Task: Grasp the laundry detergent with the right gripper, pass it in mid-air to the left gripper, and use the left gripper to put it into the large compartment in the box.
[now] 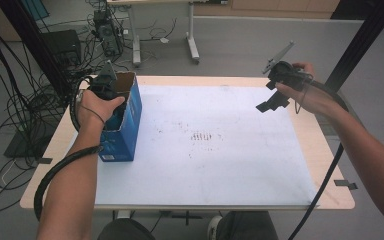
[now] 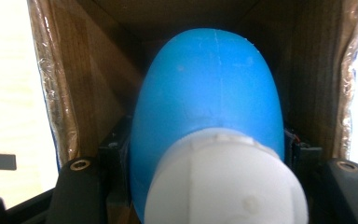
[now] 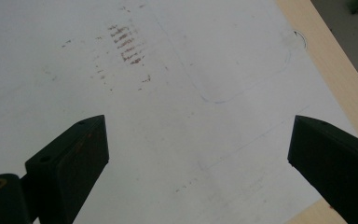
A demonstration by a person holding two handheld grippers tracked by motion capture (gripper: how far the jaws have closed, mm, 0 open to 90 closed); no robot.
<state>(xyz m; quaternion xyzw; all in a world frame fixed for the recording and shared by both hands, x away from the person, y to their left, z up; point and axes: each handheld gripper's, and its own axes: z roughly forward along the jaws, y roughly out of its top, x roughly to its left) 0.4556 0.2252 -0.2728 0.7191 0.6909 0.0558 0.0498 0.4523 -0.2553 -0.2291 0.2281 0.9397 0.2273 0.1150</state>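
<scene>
The left gripper (image 2: 205,154) is clamped on a blue bottle (image 2: 209,98) with a white cap (image 2: 223,182), inside the blue carton (image 1: 125,125) near the table's (image 1: 325,145) far-left corner. The bottle is judged light, smooth, slippery and somewhat yielding; the shoulder below the cap is best gripped. The right gripper (image 3: 198,154) is held apart, empty, above the white sheet (image 3: 177,140).
</scene>
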